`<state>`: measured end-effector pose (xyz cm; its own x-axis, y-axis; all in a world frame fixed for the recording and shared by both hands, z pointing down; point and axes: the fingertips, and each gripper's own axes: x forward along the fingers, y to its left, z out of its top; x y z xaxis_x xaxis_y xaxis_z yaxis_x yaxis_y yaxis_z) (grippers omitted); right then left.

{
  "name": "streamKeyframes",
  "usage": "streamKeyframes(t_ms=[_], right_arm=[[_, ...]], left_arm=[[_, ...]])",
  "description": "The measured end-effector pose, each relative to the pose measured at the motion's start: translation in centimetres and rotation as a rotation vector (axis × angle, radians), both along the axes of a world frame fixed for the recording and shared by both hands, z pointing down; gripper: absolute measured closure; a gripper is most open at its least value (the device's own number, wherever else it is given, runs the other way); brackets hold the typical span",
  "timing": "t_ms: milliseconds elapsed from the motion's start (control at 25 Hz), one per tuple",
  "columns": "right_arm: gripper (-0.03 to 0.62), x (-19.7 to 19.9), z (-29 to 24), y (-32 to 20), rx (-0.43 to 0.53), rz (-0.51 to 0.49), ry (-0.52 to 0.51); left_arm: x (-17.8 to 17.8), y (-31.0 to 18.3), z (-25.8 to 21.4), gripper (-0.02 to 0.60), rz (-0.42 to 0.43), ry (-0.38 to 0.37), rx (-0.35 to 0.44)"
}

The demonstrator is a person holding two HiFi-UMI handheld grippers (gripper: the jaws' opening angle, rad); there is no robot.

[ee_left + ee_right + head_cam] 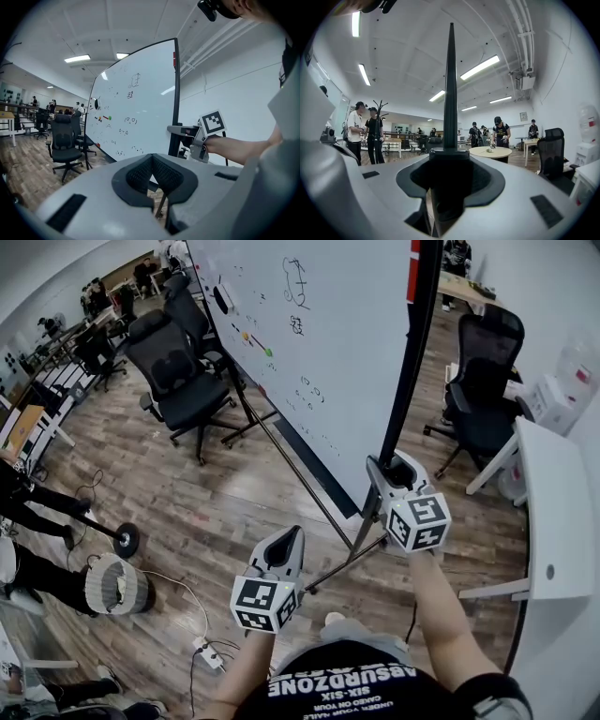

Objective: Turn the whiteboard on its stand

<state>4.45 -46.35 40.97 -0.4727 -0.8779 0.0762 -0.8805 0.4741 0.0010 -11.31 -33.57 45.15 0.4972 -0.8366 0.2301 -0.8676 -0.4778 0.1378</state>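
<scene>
The whiteboard (pixel 319 352) stands on a black stand (pixel 361 535), with small drawings and magnets on its face. My right gripper (pixel 398 470) is at the board's black right-hand frame edge (pixel 414 362), low down, with its jaws shut on it. In the right gripper view the frame edge (pixel 450 93) rises as a thin black bar straight out of the right gripper (pixel 450 161). My left gripper (pixel 286 542) hangs lower and nearer me, apart from the board, its pads together on nothing. The left gripper view shows the left gripper (pixel 153 161), the whiteboard (pixel 136 108) and the right gripper (pixel 177 129) at its edge.
Black office chairs stand left of the board (pixel 178 381) and behind it (pixel 483 399). A white table (pixel 553 512) is at my right. A power strip with cable (pixel 208 652) and a round stool-like thing (pixel 114 585) lie on the wood floor. People's legs (pixel 37 507) are at the left.
</scene>
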Motion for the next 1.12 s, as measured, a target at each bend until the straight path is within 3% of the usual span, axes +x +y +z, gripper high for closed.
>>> streamKeyframes(t_ms=[680, 1120], right_arm=[[0.428, -0.1, -0.9, 2.3, 0.009, 0.015, -0.001], [0.428, -0.5, -1.7, 4.4, 0.007, 0.006, 0.004]], left_arm=[[-1.5, 3.3, -0.6, 0.575, -0.009, 0.003, -0.009], [-3.6, 5.2, -1.1, 0.575, -0.087, 0.022, -0.001]])
